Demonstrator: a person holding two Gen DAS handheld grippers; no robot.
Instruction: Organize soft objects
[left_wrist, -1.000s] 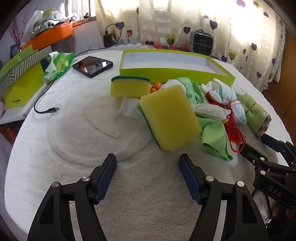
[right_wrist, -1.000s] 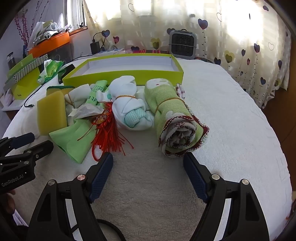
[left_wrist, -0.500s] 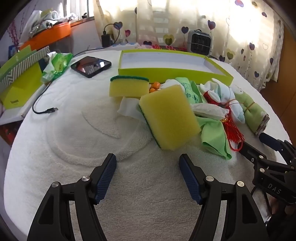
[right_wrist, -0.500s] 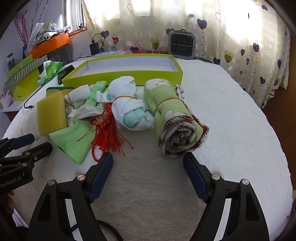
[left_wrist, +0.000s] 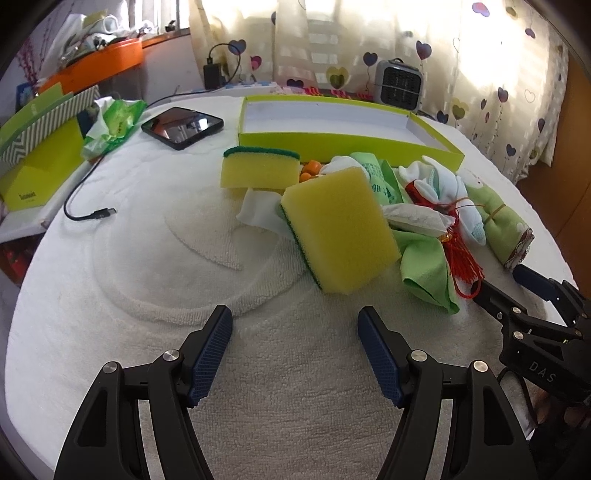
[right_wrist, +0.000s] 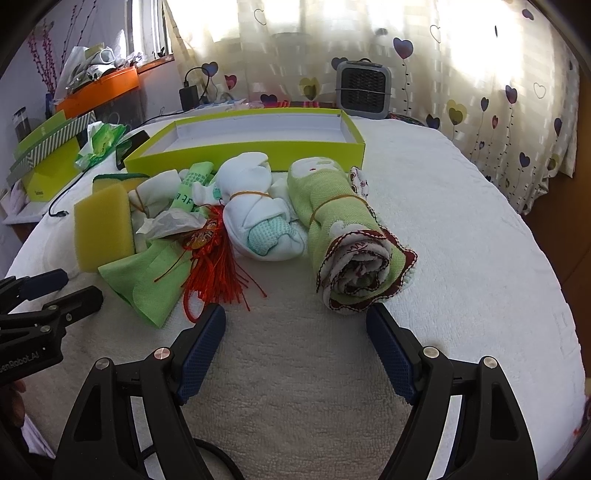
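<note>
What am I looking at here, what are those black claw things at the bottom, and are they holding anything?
Those are two hand-held grippers; a person carries one in each hand. Each has a wide-angle camera looking forward along its fingers, so each picture comes from one gripper.

The left gripper faces a big yellow sponge leaning on the pile, with a second sponge behind. The right gripper faces a rolled green towel, a white sock bundle, a red tassel and a green cloth.

Everything lies on a white towel-covered surface. Behind the pile sits an empty green tray. A phone lies off to the side.

Both sets of jaws are open and hold nothing.
</note>
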